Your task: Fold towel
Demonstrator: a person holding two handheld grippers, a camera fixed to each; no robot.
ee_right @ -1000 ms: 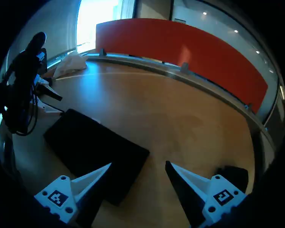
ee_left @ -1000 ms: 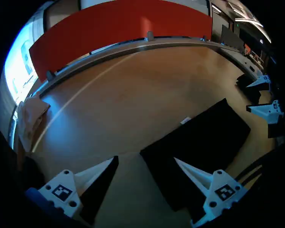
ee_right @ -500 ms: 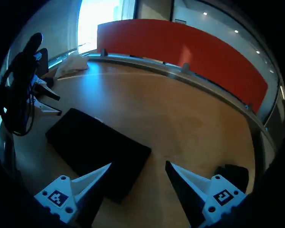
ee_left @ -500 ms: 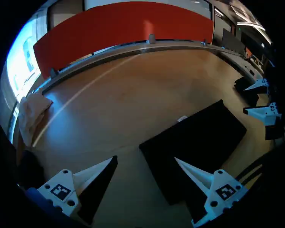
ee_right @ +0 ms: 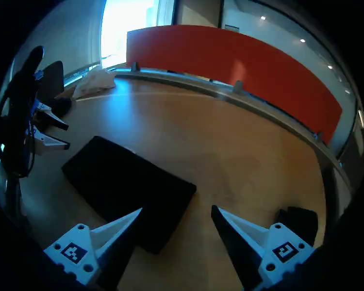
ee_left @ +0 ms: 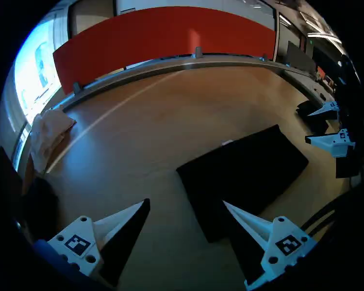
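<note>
A black towel (ee_left: 242, 172) lies folded into a flat rectangle on the wooden table (ee_left: 157, 116). A small white tag (ee_left: 227, 142) pokes out at its far edge. My left gripper (ee_left: 186, 203) hovers open over the towel's near corner, holding nothing. In the right gripper view the same towel (ee_right: 128, 182) lies ahead and to the left. My right gripper (ee_right: 177, 208) is open above its near end, with nothing between its fingers. Each gripper also appears across the towel from the other: the right gripper (ee_left: 307, 127) and the left gripper (ee_right: 68, 137), both apart from the cloth.
A light crumpled cloth (ee_left: 48, 133) (ee_right: 94, 80) lies at the table's far corner by the window. A red divider panel (ee_left: 167, 39) (ee_right: 240, 68) runs along the far edge. A small dark object (ee_right: 298, 218) rests near the right gripper's side.
Both grippers have drawn back a little from the towel, staying open. In the right gripper view the left gripper has slid leftward, away from the towel's end. The towel lies still.
</note>
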